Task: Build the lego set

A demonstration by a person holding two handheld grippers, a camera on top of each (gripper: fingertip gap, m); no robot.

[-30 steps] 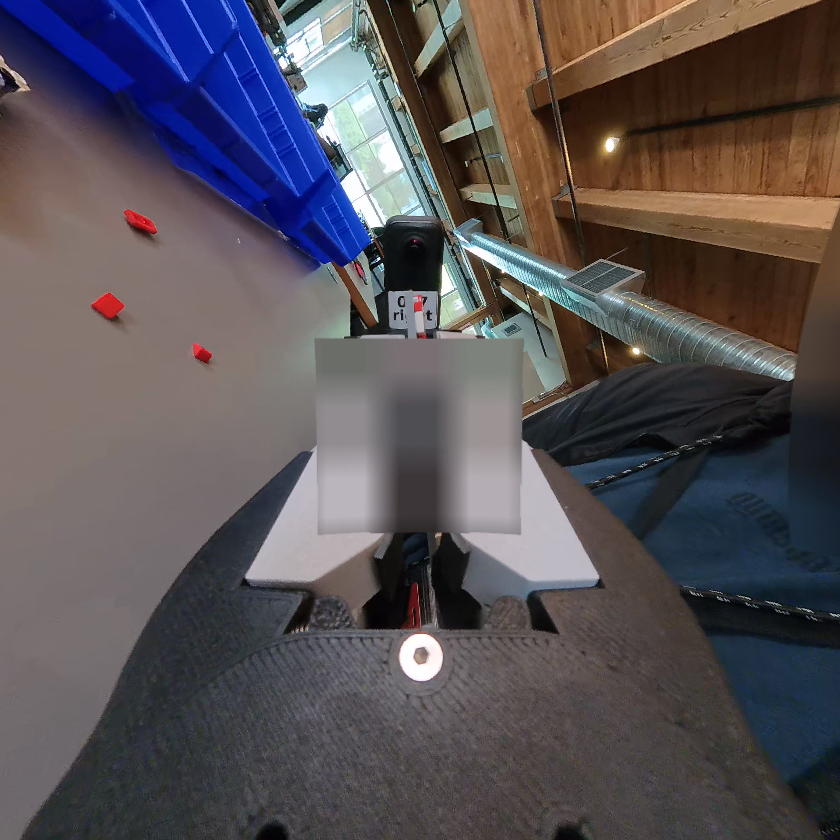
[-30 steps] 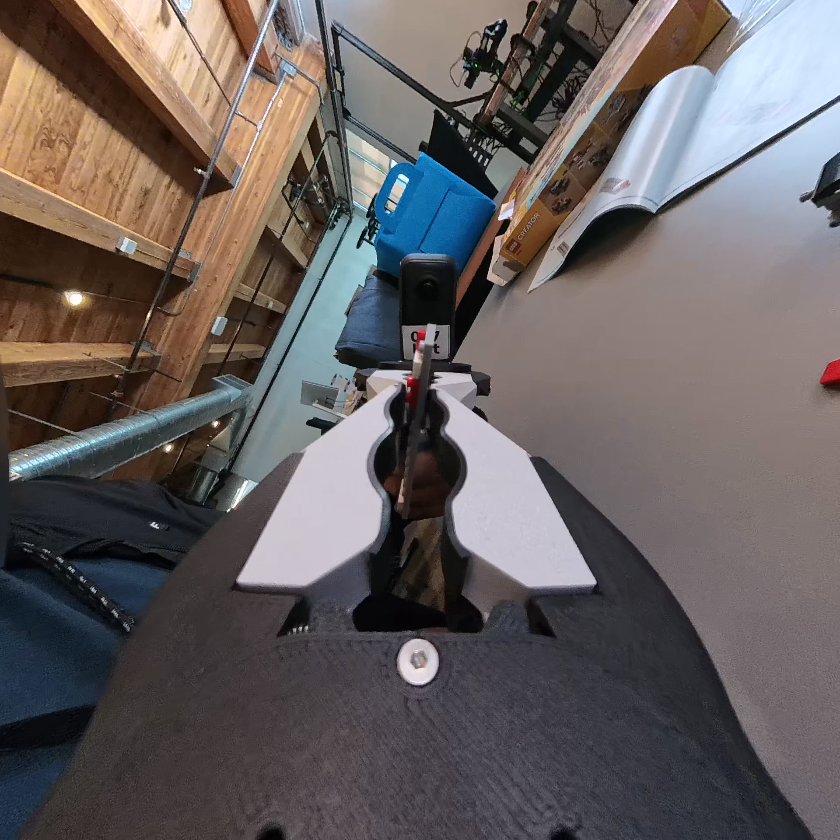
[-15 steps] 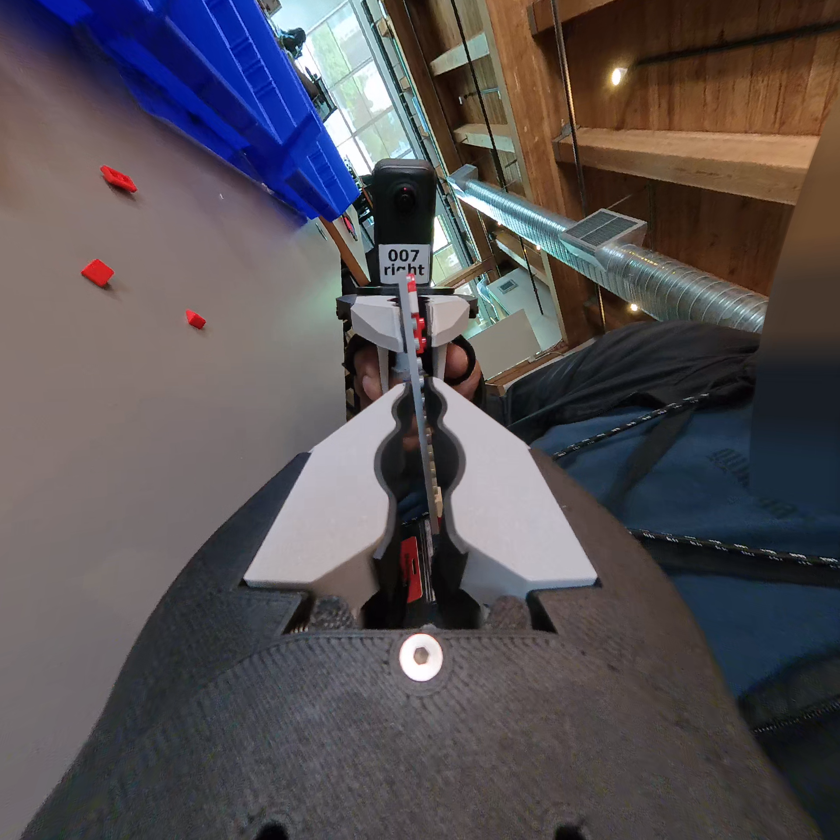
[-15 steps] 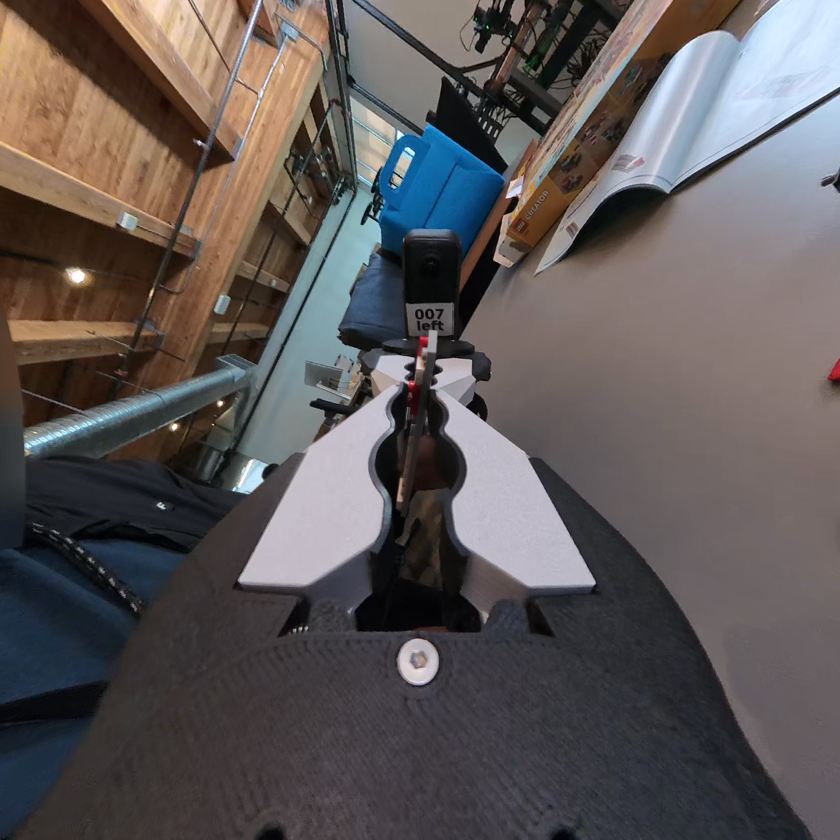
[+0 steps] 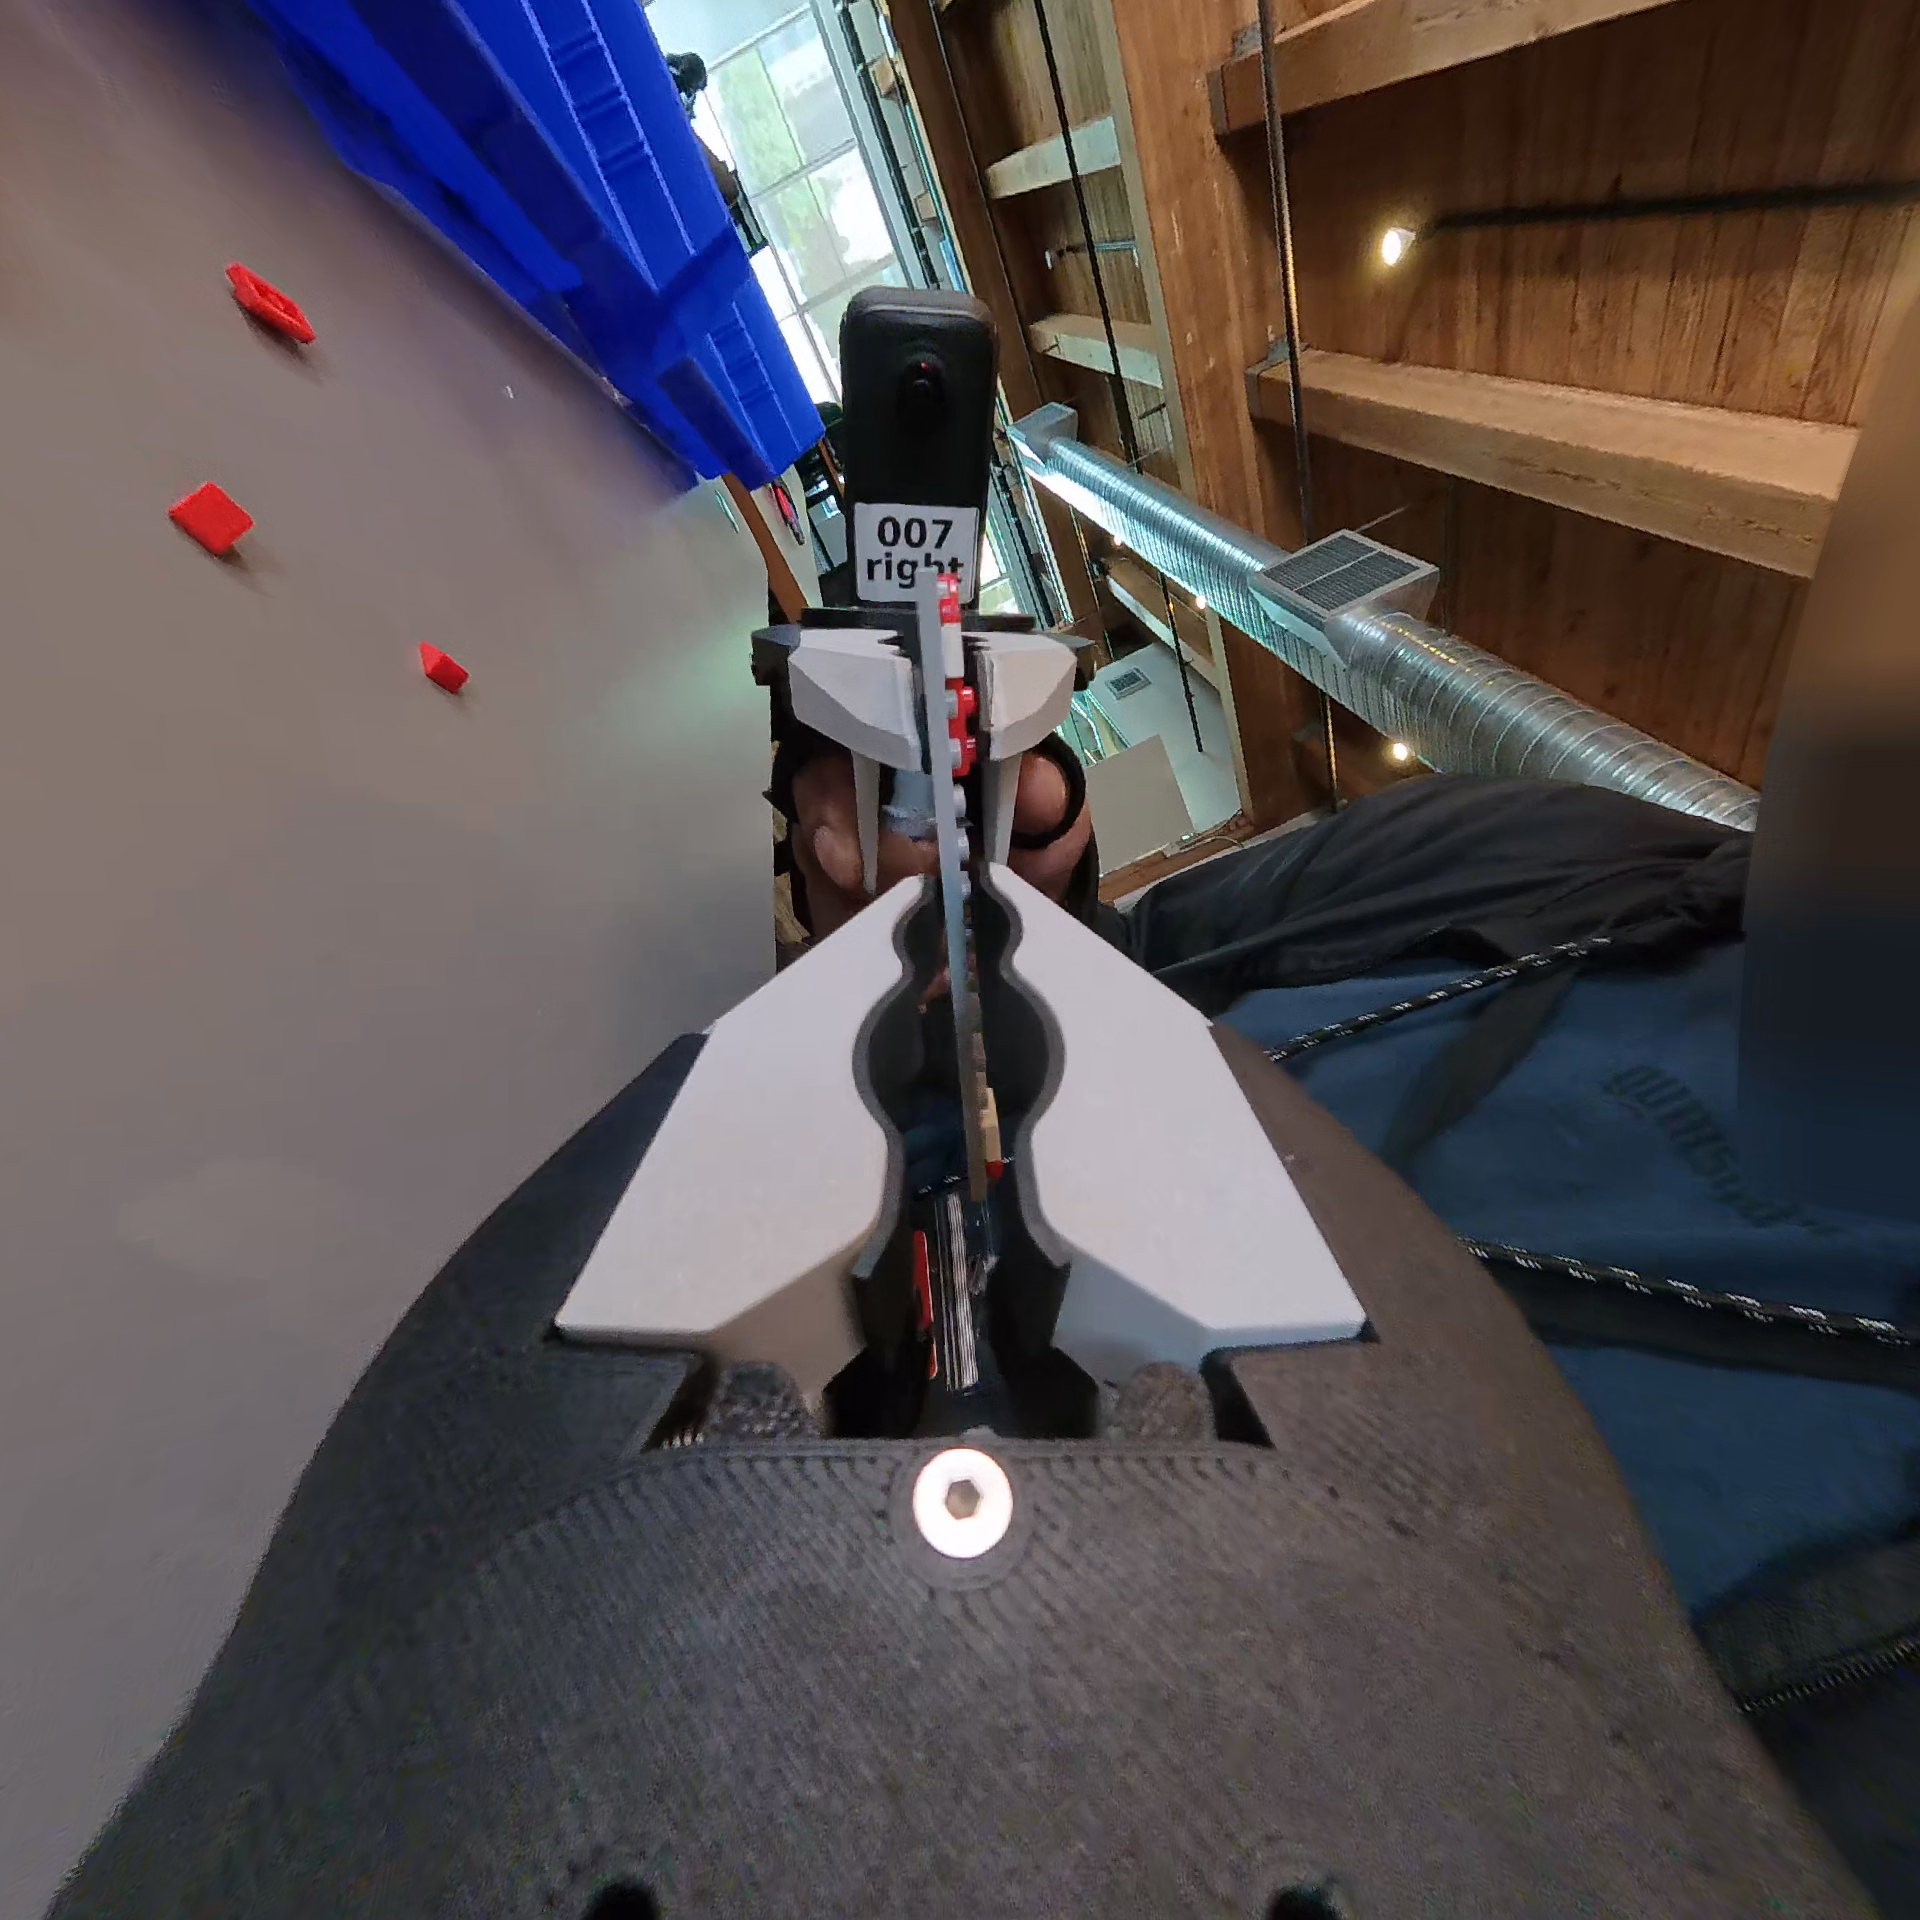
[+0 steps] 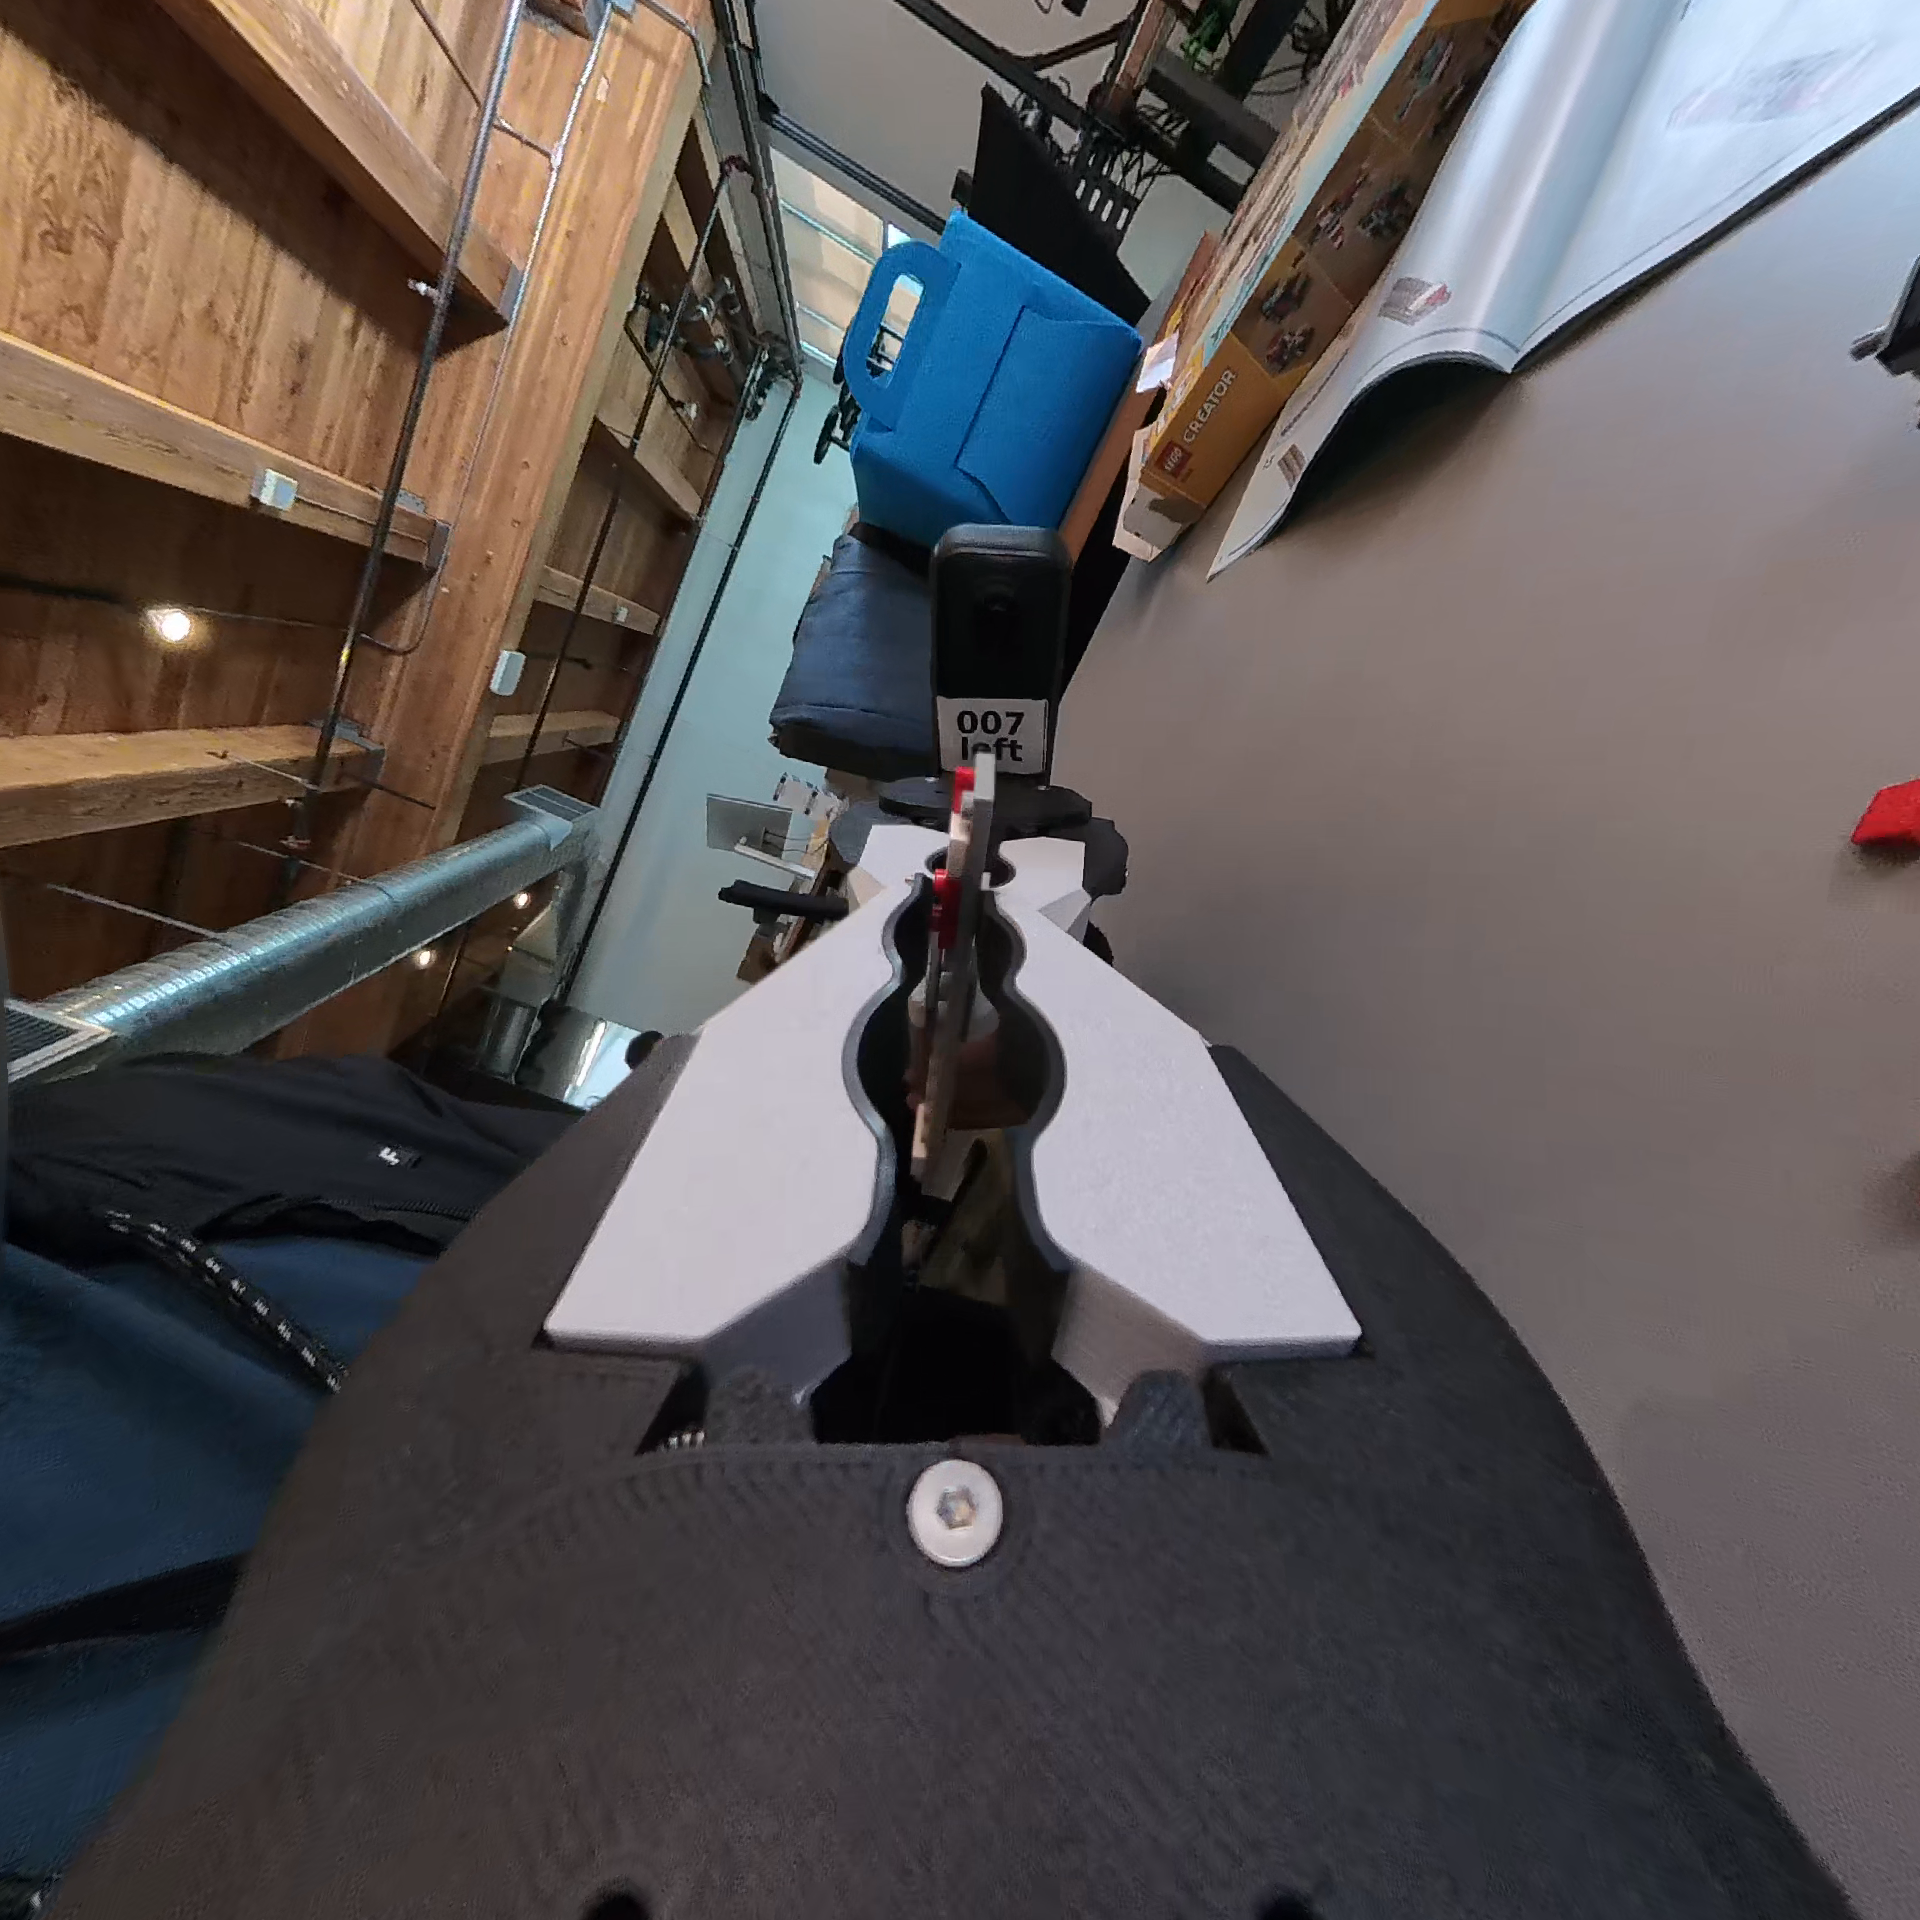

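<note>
A thin grey lego plate (image 5: 940, 748) with small red pieces (image 5: 966, 707) on one face hangs edge-on in the air beside the grey table (image 5: 312, 935). My left gripper (image 5: 951, 894) is shut on one end of it. My right gripper (image 5: 935, 727) faces it, closed on the other end. In the right wrist view the plate (image 6: 971, 831) runs between my right gripper's (image 6: 958, 904) shut fingers toward the left gripper (image 6: 977, 862) beyond. A hand shows behind each gripper.
Three loose red pieces (image 5: 211, 516) lie on the table, with blue bins (image 5: 582, 208) behind them. An open booklet (image 6: 1662, 187), a lego box (image 6: 1278, 312) and another red piece (image 6: 1891, 826) show in the right wrist view. A person's dark blue clothing (image 5: 1558, 1143) is close. Less than 4 cm separates the two grippers' tips. My right tips are roughly 12 centimeters from the red piece (image 6: 1891, 826).
Both grippers have tilted and shifted slightly together with the plate between them. Their hold on it looks the same.
</note>
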